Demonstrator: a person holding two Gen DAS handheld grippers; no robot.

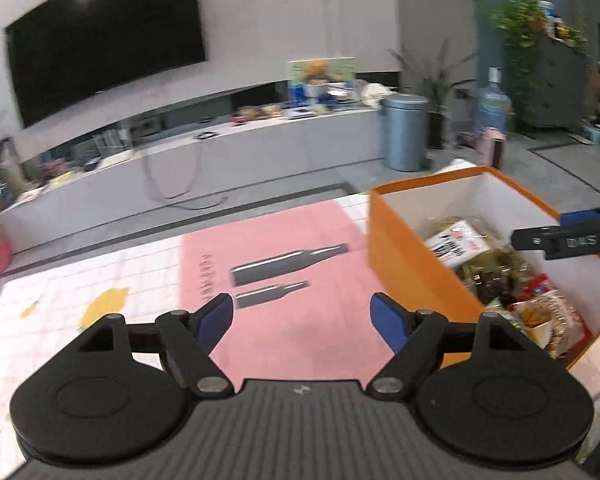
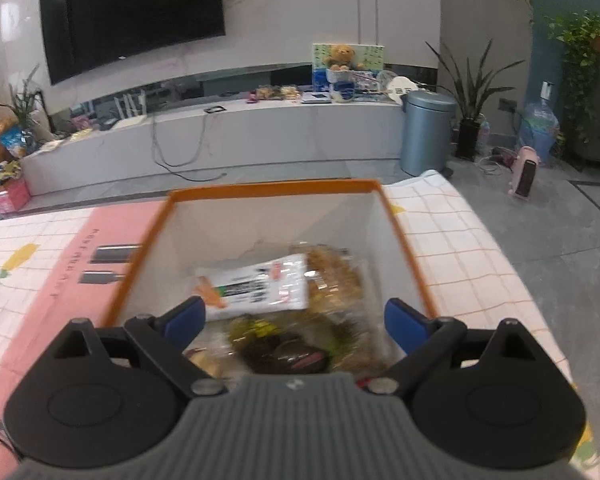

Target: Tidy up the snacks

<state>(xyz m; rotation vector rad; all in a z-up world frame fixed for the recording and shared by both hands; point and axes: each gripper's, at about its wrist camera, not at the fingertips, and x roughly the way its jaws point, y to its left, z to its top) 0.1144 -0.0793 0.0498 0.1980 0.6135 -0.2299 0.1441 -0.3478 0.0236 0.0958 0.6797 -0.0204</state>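
Inside the orange cardboard box (image 2: pixel 404 240) with white inner walls, wrapped snacks (image 2: pixel 284 320) are piled, a white printed packet (image 2: pixel 260 286) lying uppermost. The box is set on a pink printed mat (image 1: pixel 284 248) laid over a white gridded tablecloth (image 1: pixel 60 320). The right gripper (image 2: pixel 294 318) is held over the box, jaws spread wide with nothing between them. The left gripper (image 1: pixel 302 318) is seen above the mat, just beside the box, jaws likewise wide and empty. Beyond the table, a long white low cabinet (image 2: pixel 260 136), a black wall-mounted television (image 2: pixel 132 16), a grey metal bin (image 2: pixel 426 132) and potted plants (image 2: pixel 472 92) are seen on the grey floor.
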